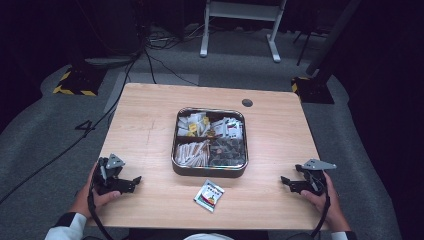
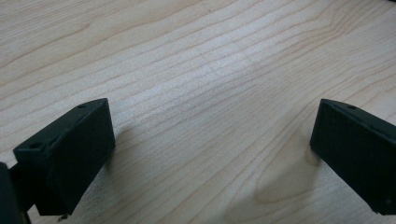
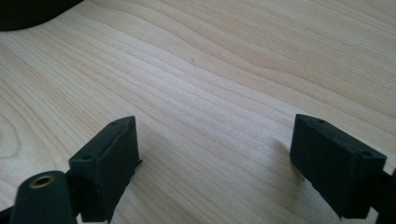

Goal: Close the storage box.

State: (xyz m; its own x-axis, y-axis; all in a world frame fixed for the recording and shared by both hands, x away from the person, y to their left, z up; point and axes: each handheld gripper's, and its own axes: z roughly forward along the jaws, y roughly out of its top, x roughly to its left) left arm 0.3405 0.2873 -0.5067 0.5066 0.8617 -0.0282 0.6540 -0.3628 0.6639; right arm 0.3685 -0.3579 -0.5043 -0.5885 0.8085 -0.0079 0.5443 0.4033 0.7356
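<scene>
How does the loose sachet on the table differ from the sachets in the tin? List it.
1. The loose sachet lies alone on the bare table; the sachets in the tin are piled together in four compartments.
2. The loose sachet lies flat with its printed face fully visible; the tin's sachets overlap and hide one another.
3. The loose sachet sits near the person's edge, between both tools; the tin's sachets sit farther out.

Shared: small flat packets.

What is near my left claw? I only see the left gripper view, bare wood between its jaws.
Observer: A small white sachet with green and red print lies flat on the light wooden table, to the left claw's right.
Operator: Anything beyond it?
Observer: A square metal tray with four compartments, full of packets, sits just behind the sachet, not touching it.
Operator: And the other claw?
Observer: The right claw sits open at the table's right side, holding nothing.
</scene>
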